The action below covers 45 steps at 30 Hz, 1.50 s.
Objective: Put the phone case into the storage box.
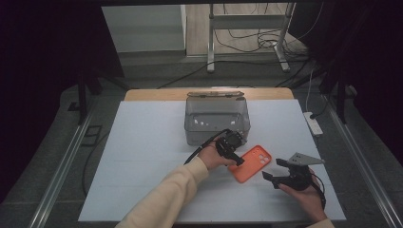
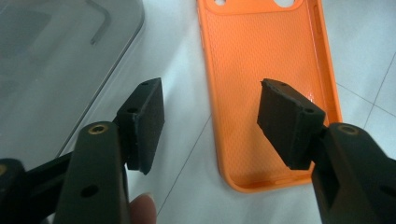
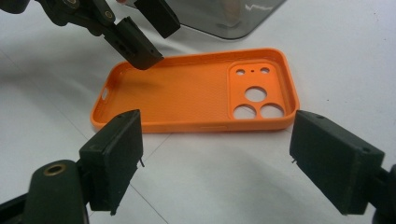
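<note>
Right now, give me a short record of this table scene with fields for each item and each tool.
item: orange phone case, lying inside-up on the white table
container: clear plastic box, behind the case
left tool: open, jaws poised over one long edge of the case near its bottom end
right tool: open, facing the case's long side, apart from it

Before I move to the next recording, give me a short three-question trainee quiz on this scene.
1. True or false: the orange phone case lies with its hollow side up.
2. Which gripper is nearer the clear box: A left, B right?
3. Fill in: both grippers' jaws stand ____.

Key: 1 true. 2 A; the left gripper hangs over one long edge of the case, the right gripper is short of it. 3 open.
</note>
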Each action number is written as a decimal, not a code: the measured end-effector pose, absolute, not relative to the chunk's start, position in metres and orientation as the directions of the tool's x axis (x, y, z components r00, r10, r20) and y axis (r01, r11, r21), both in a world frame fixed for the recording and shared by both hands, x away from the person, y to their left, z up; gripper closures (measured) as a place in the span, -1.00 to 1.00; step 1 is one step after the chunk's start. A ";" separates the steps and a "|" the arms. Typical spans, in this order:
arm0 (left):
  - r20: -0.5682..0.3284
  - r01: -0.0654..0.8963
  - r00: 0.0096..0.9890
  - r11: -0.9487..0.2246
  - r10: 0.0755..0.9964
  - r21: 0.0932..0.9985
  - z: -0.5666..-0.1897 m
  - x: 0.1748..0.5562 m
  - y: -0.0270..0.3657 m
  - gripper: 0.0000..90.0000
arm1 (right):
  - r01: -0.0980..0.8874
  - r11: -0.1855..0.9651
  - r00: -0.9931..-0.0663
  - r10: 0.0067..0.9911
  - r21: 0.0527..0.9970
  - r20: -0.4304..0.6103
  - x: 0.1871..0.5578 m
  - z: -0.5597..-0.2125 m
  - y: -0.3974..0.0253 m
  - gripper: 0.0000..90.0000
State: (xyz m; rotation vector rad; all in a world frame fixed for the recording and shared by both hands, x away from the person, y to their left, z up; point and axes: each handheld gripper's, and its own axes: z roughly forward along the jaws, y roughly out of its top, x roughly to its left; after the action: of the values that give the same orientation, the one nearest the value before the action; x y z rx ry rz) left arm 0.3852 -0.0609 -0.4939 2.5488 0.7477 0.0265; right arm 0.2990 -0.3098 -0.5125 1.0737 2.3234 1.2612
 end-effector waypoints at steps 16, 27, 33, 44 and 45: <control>-0.104 0.503 0.852 -0.751 0.513 0.427 -0.499 0.386 -0.062 0.20 | 0.473 0.342 -0.682 0.726 0.812 0.091 0.299 -0.513 -0.310 -0.62; -0.104 0.508 0.851 -0.754 0.515 0.416 -0.501 0.386 -0.064 0.36 | 0.474 0.342 -0.682 0.726 0.811 0.092 0.299 -0.513 -0.309 -0.62; -0.111 0.515 0.847 -0.752 0.520 0.412 -0.501 0.386 -0.065 0.48 | 0.473 0.345 -0.682 0.725 0.811 0.090 0.299 -0.512 -0.309 -0.62; -0.135 0.520 0.847 -0.752 0.513 0.405 -0.501 0.385 -0.066 0.71 | 0.473 0.343 -0.682 0.726 0.812 0.091 0.299 -0.513 -0.309 -0.62; -0.136 0.521 0.847 -0.752 0.514 0.404 -0.501 0.385 -0.066 0.71 | 0.473 0.343 -0.682 0.726 0.812 0.091 0.299 -0.513 -0.309 -0.62</control>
State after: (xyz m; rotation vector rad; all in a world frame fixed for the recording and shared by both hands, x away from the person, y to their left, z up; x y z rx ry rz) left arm 0.3852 -0.0665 -0.5010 2.5913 0.7656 -0.0223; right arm 0.2990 -0.3092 -0.5127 1.0702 2.3235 1.2581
